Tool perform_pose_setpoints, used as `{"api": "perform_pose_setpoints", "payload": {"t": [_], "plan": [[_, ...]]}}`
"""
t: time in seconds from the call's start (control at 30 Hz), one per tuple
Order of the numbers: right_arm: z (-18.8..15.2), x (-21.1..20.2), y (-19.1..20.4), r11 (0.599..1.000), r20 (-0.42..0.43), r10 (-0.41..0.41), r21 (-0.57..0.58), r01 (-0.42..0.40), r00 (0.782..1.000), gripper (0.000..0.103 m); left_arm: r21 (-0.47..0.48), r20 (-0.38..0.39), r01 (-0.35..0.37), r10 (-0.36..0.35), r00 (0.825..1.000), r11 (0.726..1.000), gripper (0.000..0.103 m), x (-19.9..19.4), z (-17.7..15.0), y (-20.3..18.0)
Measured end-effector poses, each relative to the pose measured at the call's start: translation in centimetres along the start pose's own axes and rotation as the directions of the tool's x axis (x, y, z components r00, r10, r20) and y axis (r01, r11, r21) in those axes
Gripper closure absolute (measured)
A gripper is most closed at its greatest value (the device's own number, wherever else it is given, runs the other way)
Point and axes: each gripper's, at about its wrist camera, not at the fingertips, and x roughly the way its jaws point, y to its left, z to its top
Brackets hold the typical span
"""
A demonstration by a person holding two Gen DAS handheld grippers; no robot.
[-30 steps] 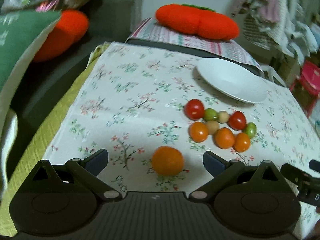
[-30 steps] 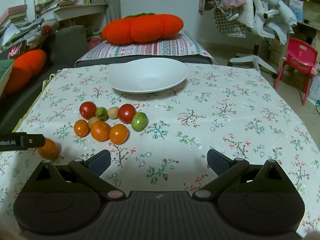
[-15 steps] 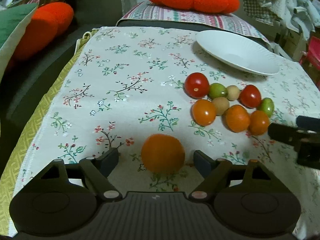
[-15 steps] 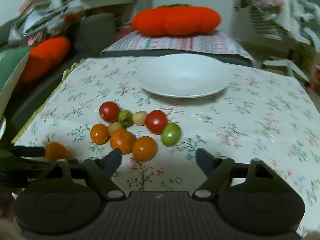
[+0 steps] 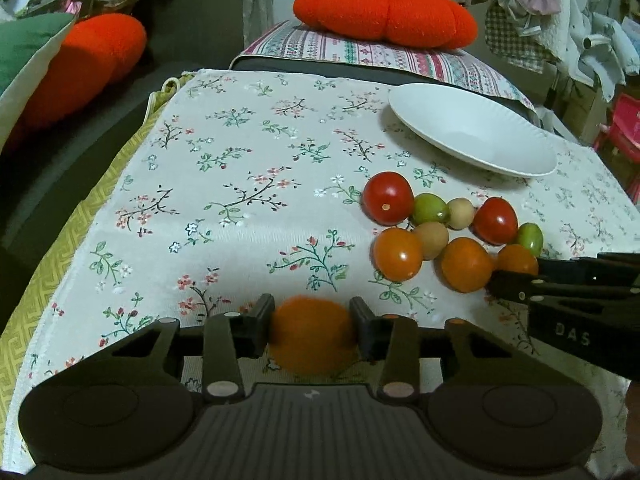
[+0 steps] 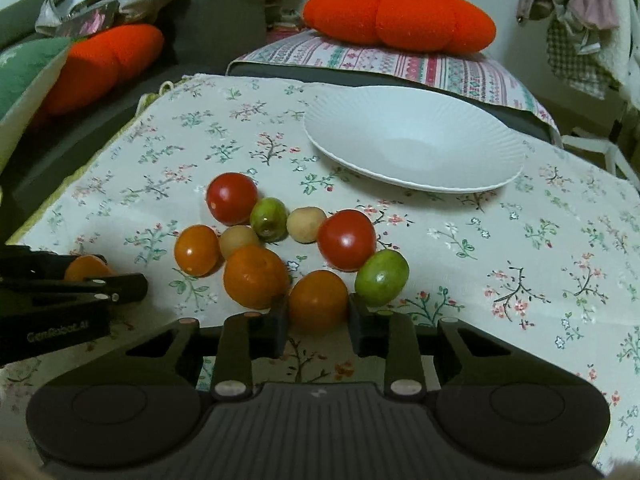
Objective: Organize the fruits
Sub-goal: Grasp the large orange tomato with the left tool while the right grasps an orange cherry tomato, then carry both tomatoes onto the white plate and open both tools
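Fruits now gripped, 2 at once: our left gripper (image 5: pixel 312 326), wide apart 1 s ago, clamps lone orange fruit (image 5: pixel 311 336) near left; our right gripper (image 6: pixel 318 320) clamps orange tomato (image 6: pixel 318 300) at cluster's near edge. Lift comes next, we judge. Green fruit (image 6: pixel 382 278) touches it, may roll. White plate (image 6: pixel 416 138) far right, empty; red tomatoes lie between.

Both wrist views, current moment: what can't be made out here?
- Left wrist view: the lone orange fruit between the left hand-held gripper fingers is blurred; its underside is hidden by the gripper body.
- Left wrist view: the right hand-held gripper covers part of the nearest orange tomato.
- Right wrist view: finger contact with that tomato is unclear.
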Motion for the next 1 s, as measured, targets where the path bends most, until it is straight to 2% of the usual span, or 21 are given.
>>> {"api": "perform_pose_setpoints", "payload": {"t": [0.23, 0.43, 0.53, 0.87, 1.0], "plan": [[1.1, -2.3, -1.2, 1.000, 0.085, 0.003, 0.030, -0.006, 0.996, 0.077, -0.018, 0.036, 0.034, -0.033, 0.999, 0.999, 0.077, -1.1, 0.9, 0.1], [2.2, -3.5, -3.4, 0.996, 0.135, -0.010, 0.094, -0.003, 0.991, 0.077, 0.065, 0.081, 0.039, -0.044, 0.996, 0.997, 0.077, -0.3, 3.9, -1.6], [2.9, -3.8, -4.7, 0.993, 0.158, -0.019, 0.114, 0.001, 0.987, 0.077, 0.088, 0.092, 0.071, -0.079, 0.993, 0.994, 0.077, 0.2, 5.4, -2.6], [5.7, -1.3, -7.7, 0.992, 0.180, -0.049, 0.126, 0.026, 0.982, 0.077, 0.232, 0.184, 0.144, -0.189, 0.965, 0.962, 0.077, 3.0, 9.5, -8.6], [6.1, -0.3, -8.8, 0.989, 0.175, -0.056, 0.146, 0.030, 0.983, 0.077, 0.254, 0.185, 0.177, -0.228, 0.956, 0.951, 0.077, 5.2, 10.3, -9.7]]}}
